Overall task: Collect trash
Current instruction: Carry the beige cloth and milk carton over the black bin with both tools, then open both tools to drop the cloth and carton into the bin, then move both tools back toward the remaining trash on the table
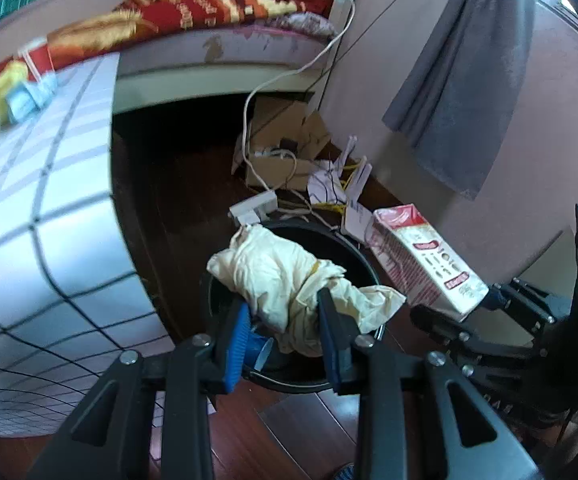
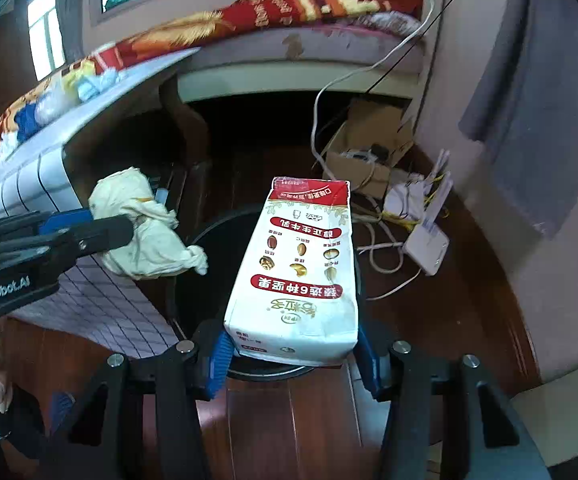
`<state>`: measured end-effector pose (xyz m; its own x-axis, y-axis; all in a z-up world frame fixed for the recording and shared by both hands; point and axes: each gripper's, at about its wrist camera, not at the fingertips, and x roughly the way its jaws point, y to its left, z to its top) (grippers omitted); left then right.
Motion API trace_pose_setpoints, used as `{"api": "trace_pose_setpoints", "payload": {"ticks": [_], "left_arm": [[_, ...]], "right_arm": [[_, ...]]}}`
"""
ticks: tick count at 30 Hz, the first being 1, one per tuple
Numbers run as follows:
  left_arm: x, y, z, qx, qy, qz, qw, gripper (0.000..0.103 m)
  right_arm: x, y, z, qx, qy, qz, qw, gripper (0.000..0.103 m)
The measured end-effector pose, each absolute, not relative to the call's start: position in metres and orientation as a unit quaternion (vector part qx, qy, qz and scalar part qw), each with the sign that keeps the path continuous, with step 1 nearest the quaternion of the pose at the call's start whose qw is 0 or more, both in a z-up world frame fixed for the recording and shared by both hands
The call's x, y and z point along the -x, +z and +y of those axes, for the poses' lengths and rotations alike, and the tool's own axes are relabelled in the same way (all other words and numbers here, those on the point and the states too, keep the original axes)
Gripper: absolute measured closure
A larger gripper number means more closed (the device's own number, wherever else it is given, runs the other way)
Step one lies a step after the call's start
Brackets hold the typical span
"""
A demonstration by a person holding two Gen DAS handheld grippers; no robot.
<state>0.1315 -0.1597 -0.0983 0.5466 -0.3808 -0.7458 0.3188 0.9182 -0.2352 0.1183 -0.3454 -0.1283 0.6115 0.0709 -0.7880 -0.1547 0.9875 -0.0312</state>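
The left gripper is pinching a crumpled cream paper wad above the round black bin. The right gripper is clamping a smooth boxy milk carton beside it.

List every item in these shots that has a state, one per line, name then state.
left tool: shut on the crumpled wrapper, over the bin
crumpled wrapper: wadded, held above the bin
right tool: shut on the milk carton
milk carton: held at its base, print upside down, over the bin
black bin: open-topped, on the floor
cardboard box: flaps open, cables inside
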Motion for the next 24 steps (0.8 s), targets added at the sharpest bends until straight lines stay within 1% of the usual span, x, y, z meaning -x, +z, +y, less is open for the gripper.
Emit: {"api": "trace_pose_setpoints", "payload": {"ticks": [5,8,9,10,11,12,13,20,24], "left_arm": [[-0.143,-0.118,-0.164,0.036,-0.194,0.449,0.871,0.069],[-0.151,-0.128,-0.168,0.037,-0.195,0.457,0.867,0.066],[-0.154,-0.132,-0.169,0.038,-0.196,0.46,0.865,0.056],[-0.155,-0.136,-0.17,0.038,-0.191,0.462,0.865,0.035],[-0.157,-0.139,-0.171,0.035,-0.18,0.463,0.867,0.024],[-0.156,-0.141,-0.17,0.031,-0.17,0.46,0.871,0.014],[-0.154,-0.142,-0.169,0.029,-0.162,0.457,0.874,0.014],[-0.146,-0.156,-0.161,0.026,-0.146,0.471,0.869,0.012],[-0.135,-0.151,-0.158,0.013,-0.141,0.464,0.874,0.009]], "right_arm": [[-0.13,-0.153,-0.338,0.064,0.083,0.46,0.882,0.048],[-0.14,-0.165,-0.333,0.072,0.095,0.47,0.874,0.048],[-0.145,-0.17,-0.331,0.077,0.1,0.476,0.87,0.048],[-0.148,-0.175,-0.329,0.088,0.1,0.479,0.868,0.043],[-0.152,-0.182,-0.326,0.116,0.084,0.481,0.865,0.032],[-0.154,-0.188,-0.326,0.14,0.058,0.476,0.867,0.008],[-0.154,-0.191,-0.328,0.143,0.051,0.472,0.868,0.005],[-0.153,-0.193,-0.349,0.127,0.021,0.49,0.862,0.005],[-0.147,-0.187,-0.35,0.12,0.014,0.485,0.866,0.001]]}}
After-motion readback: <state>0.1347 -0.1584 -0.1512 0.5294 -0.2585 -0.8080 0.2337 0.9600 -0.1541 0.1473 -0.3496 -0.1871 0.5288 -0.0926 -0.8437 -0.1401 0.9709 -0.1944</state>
